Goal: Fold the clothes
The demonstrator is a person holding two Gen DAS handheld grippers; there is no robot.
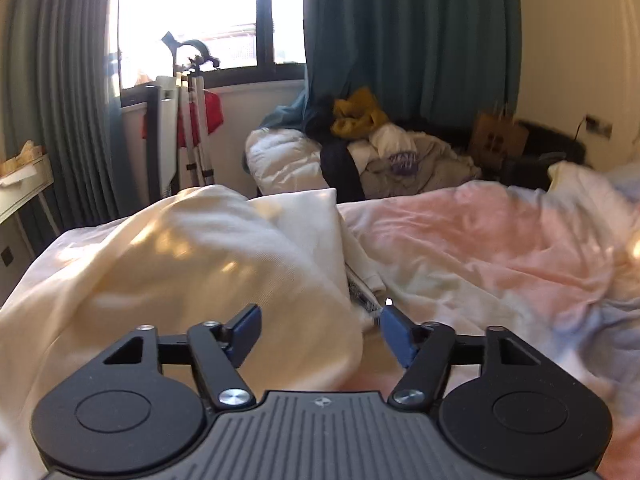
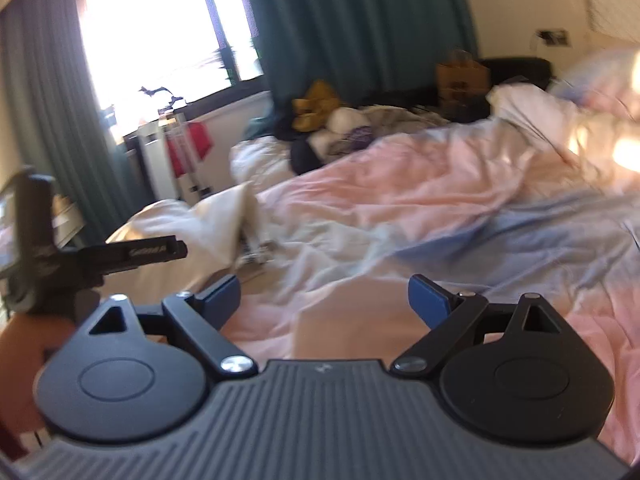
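A cream garment (image 1: 180, 264) lies bunched on the bed, at the left of the left wrist view; it also shows at the left of the right wrist view (image 2: 192, 220). My left gripper (image 1: 320, 332) is open, its jaws wide apart just above the garment's near edge, with cloth between and below the blue pads. My right gripper (image 2: 324, 300) is open and empty above the pink and blue bedsheet (image 2: 440, 200), to the right of the garment. The left gripper's body (image 2: 80, 260) shows at the left edge of the right wrist view.
A pile of mixed clothes (image 1: 380, 140) sits beyond the bed under the teal curtain (image 1: 400, 40). A folded white rack with red cloth (image 1: 188, 128) stands by the window. A brown paper bag (image 1: 500, 140) is at the back right. The pink sheet (image 1: 500, 240) covers the right of the bed.
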